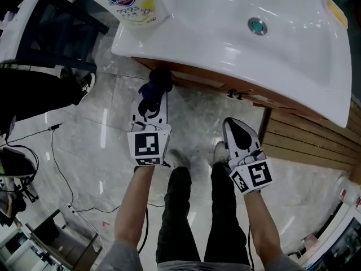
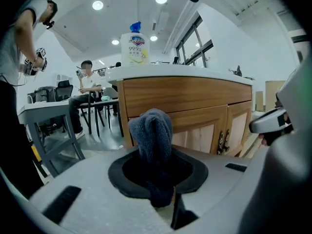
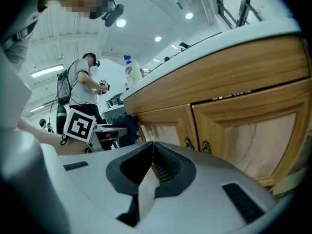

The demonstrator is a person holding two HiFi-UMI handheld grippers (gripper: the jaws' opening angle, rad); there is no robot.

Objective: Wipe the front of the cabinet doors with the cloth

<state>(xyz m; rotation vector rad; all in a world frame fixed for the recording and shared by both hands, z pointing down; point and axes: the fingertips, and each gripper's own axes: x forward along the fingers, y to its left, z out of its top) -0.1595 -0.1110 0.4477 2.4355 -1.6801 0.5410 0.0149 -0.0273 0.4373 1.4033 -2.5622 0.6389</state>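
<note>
A dark blue cloth point(image 1: 159, 79) point(image 2: 152, 130) sticks up out of my left gripper point(image 1: 156, 93) point(image 2: 156, 152), which is shut on it. The cloth is close to the top left corner of the wooden cabinet front point(image 1: 197, 78), just under the white sink top point(image 1: 225, 49); I cannot tell if it touches the wood. The paired doors point(image 2: 204, 126) point(image 3: 248, 130) carry small metal handles point(image 2: 223, 141) point(image 3: 195, 145). My right gripper point(image 1: 233, 124) point(image 3: 152, 149) hangs lower and to the right, shut with nothing in it, pointing at the doors.
A soap bottle point(image 1: 135, 4) point(image 2: 134, 44) stands on the sink top's left end, near a drain point(image 1: 257, 25). Wooden slats point(image 1: 304, 143) lie right of the cabinet. Cables point(image 1: 56, 151) cross the marble floor at left. Desks, chairs and a seated person point(image 2: 87, 89) are behind.
</note>
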